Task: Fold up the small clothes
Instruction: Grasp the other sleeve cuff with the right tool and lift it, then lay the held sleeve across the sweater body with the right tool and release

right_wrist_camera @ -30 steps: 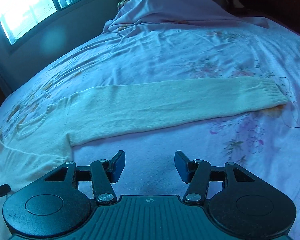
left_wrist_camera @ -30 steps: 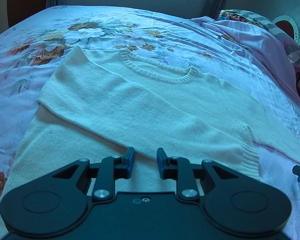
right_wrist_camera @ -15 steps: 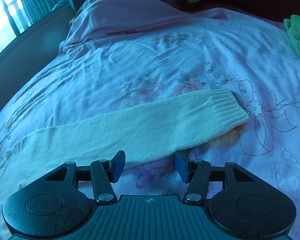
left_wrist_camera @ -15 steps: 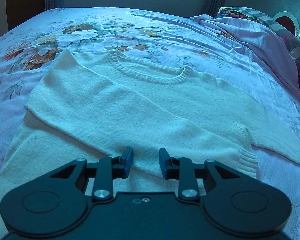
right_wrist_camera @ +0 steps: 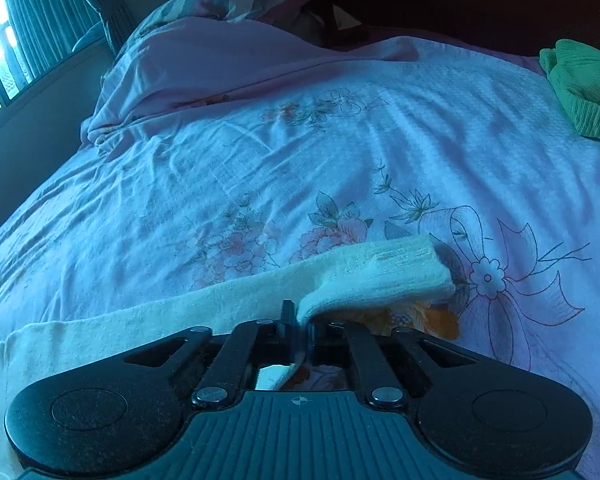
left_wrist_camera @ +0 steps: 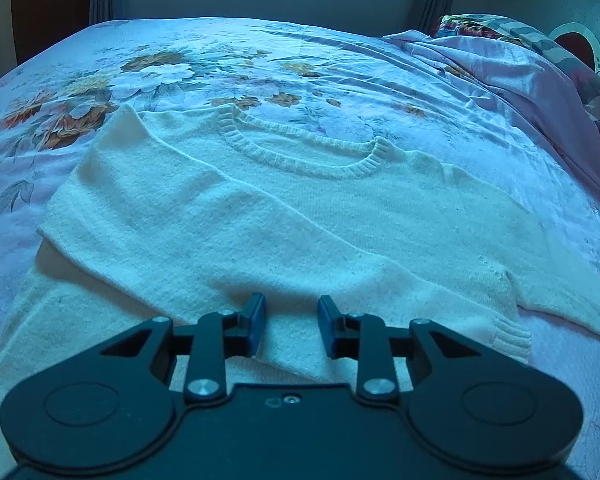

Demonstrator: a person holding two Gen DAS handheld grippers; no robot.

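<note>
Sweater [left_wrist_camera: 300,216] flat on bedsheet [right_wrist_camera: 260,152]. Right gripper [right_wrist_camera: 300,326] clamped on sleeve [right_wrist_camera: 364,280] near cuff. Left gripper [left_wrist_camera: 291,326] partly open, seemingly holding nothing, over folded sleeve.

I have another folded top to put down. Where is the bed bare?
Bare floral bedsheet lies between the cream knit sweater's sleeve, the rumpled pink duvet and the green knitted garment. The sweater body fills the near side.

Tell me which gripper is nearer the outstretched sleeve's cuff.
Right. The right gripper is shut on the sleeve just short of its cuff. The left gripper hovers open over the sweater body, away from that cuff.
</note>
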